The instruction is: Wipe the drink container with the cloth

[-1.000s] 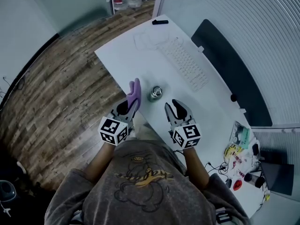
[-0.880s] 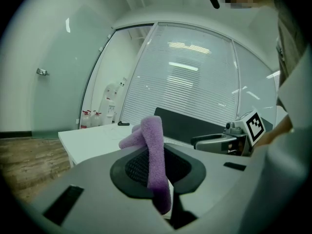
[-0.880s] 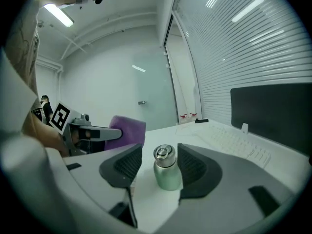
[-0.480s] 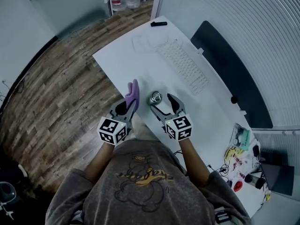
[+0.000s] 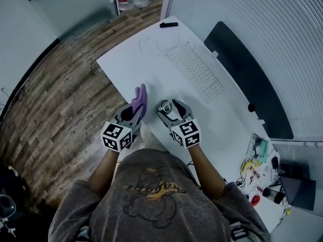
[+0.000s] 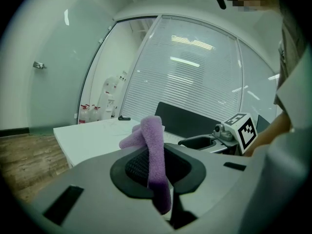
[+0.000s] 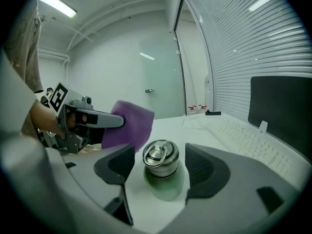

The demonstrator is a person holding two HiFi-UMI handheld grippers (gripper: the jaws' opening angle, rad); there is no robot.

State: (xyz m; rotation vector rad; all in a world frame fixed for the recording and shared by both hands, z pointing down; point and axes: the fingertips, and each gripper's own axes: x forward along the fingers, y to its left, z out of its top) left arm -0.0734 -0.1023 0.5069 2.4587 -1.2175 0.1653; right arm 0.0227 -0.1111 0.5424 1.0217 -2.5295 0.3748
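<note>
Upright green bottle (image 7: 161, 172) (purple cloth (image 5: 139, 100) near)

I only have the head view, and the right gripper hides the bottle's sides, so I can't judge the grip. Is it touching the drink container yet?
Observer: Not yet. The right gripper view shows the drink container upright between the right gripper's fingers, which have just been closing, with a gap on each side.
Operator: Is the cloth secure on the left?
Observer: Yes. The left gripper view shows the left gripper shut on the purple cloth, which pokes out past its tips.
Operator: What is the container's body like?
Observer: Green, under a metal cap with a ring.
</note>
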